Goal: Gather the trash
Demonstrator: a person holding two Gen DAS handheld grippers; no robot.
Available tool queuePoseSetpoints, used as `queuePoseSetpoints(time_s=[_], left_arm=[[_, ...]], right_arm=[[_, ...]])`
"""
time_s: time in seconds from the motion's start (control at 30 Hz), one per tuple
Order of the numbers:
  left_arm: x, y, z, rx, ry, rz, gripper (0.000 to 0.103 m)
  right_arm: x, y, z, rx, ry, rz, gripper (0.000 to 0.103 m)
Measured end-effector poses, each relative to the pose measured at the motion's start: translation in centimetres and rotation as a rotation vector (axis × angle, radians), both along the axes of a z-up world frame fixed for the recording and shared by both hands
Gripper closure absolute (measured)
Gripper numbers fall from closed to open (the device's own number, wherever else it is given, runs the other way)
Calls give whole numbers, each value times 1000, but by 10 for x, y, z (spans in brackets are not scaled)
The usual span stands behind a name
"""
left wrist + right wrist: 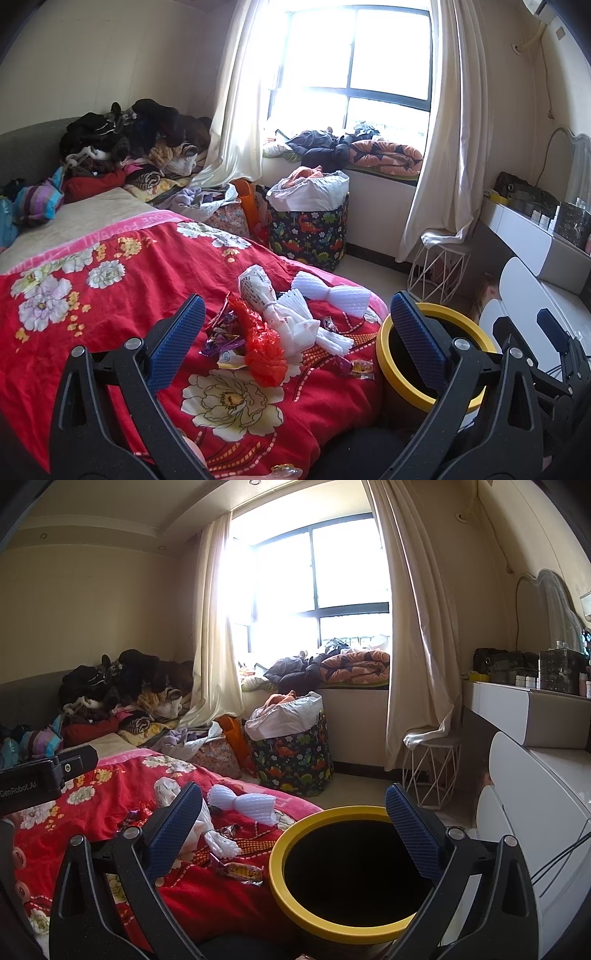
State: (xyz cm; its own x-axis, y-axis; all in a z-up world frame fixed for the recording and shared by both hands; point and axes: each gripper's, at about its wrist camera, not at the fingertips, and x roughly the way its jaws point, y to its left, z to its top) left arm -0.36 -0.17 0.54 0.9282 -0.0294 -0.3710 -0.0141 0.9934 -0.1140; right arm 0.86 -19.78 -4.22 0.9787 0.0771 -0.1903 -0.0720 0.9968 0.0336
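Note:
Trash lies on the red flowered blanket (110, 295): a red plastic bag (264, 350), a printed white bag (258, 288), white foam netting (332, 291), purple candy wrappers (221, 336) and a yellow wrapper (364, 367). A yellow-rimmed black bin (384, 354) stands at the bed's right edge. My left gripper (295, 328) hangs open above the trash pile, holding nothing. My right gripper (295, 816) is open and empty over the bin (332, 926); the foam netting (245, 805) and yellow wrapper (242, 871) lie to its left.
Clothes are heaped at the bed's head (129, 136) and on the window ledge (351, 151). A dinosaur-print hamper (310, 229) and a white wire stool (439, 266) stand on the floor. A white dresser (535, 812) lines the right wall.

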Motion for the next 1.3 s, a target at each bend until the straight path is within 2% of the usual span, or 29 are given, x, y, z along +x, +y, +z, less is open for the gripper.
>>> queuePoseSetpoints(time_s=[0.27,0.43,0.77,0.9,1.07,1.13,1.2,1.3], left_arm=[[3,7,-6,-9,25,24,11],[11,26,-14,-19,41,85,11],[24,69,-17,-65,90,186,11],[32,88,-26,-95,131,211,11],[39,105,-42,-168,165,180,11],[44,103,-47,-153,191,166,11],[51,98,-53,-145,215,148,11],[62,91,-61,-159,249,98,11]], right_arm=[[1,1,-1,3,21,18,6],[7,15,-2,-14,59,98,6],[27,72,-11,-93,152,298,6],[41,85,-19,-125,199,349,6],[66,90,-35,-158,281,354,7],[76,89,-42,-172,302,350,8],[85,88,-49,-193,329,352,18],[99,88,-61,-229,376,364,26]])
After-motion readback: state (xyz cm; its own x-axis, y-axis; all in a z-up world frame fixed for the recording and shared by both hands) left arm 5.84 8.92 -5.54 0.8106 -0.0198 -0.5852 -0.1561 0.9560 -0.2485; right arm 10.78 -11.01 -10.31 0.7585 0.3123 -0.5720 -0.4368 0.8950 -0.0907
